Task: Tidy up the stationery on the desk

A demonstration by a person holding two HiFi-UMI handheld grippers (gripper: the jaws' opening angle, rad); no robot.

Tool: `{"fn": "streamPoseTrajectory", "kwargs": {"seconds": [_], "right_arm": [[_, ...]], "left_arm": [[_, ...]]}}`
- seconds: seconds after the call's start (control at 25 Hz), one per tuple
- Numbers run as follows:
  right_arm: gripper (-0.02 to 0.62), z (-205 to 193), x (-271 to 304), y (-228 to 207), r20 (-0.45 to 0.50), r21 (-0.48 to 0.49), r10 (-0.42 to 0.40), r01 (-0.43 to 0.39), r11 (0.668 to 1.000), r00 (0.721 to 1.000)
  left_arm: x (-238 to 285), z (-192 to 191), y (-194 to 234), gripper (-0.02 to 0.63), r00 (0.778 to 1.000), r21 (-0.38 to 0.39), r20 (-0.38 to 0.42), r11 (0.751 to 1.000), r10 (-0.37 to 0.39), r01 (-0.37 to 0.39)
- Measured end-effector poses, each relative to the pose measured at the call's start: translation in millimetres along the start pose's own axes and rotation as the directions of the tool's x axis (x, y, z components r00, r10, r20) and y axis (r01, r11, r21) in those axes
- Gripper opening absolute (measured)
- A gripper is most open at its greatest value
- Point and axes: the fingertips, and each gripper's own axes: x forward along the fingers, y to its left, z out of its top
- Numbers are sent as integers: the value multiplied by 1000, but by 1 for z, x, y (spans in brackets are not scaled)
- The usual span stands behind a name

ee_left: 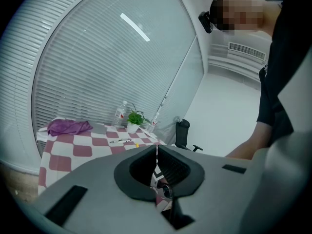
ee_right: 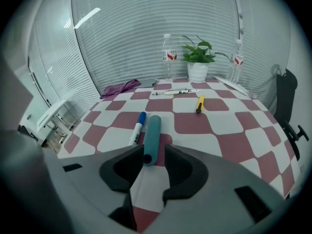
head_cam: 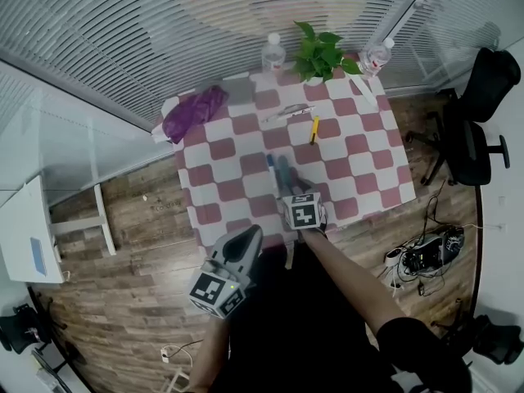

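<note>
the teal tube [ee_right: 152, 138] lies flat on the checked tablecloth [ee_right: 229, 130], near the front edge of the table, long axis pointing away from the person. its near, open end sits between the jaws of the right gripper [ee_right: 152, 152], which stand apart on either side of it; the pads do not appear to press on it.

handling, as a judgement: a rigid, smooth plastic cylinder, probably light and hollow. it is likely to roll on the cloth and to slip along its axis in the pads. take hold across the round body, a little in from the end, so that it does not pivot.

a marker with a blue cap [ee_right: 137, 128] lies just beside the tube on its left, almost parallel; keep the left jaw clear of it.

further back: a yellow pen-shaped item [ee_right: 199, 104], a white pen [ee_right: 174, 92], a purple cloth [ee_right: 119, 88], a potted plant [ee_right: 197, 57].

the left gripper [ee_left: 157, 152] is held off the table, jaws together, empty.
</note>
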Motion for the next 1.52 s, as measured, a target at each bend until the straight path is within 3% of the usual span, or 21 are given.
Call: {"fn": "streamPoseTrajectory", "kwargs": {"seconds": [0.48, 0.88, 1.32, 1.52], "right_arm": [[147, 19, -7, -67, 25, -2, -14, 14, 1000, 1000], [164, 67, 28, -116, 47, 24, -16, 15, 1000, 999], [182, 83, 67, -126, 33, -43, -7, 8, 999, 999], [137, 83, 71, -126, 31, -80, -5, 8, 997, 999]], "left_arm": [[43, 15, -23, 34, 999, -2, 26, 1000, 18, -18], [74, 10, -33, 34, 992, -50, 8, 991, 123, -122], [110, 4, -22, 34, 975, -117, 0, 968, 223, -221], [113, 1, -25, 34, 969, -117, -9, 962, 246, -246]]}}
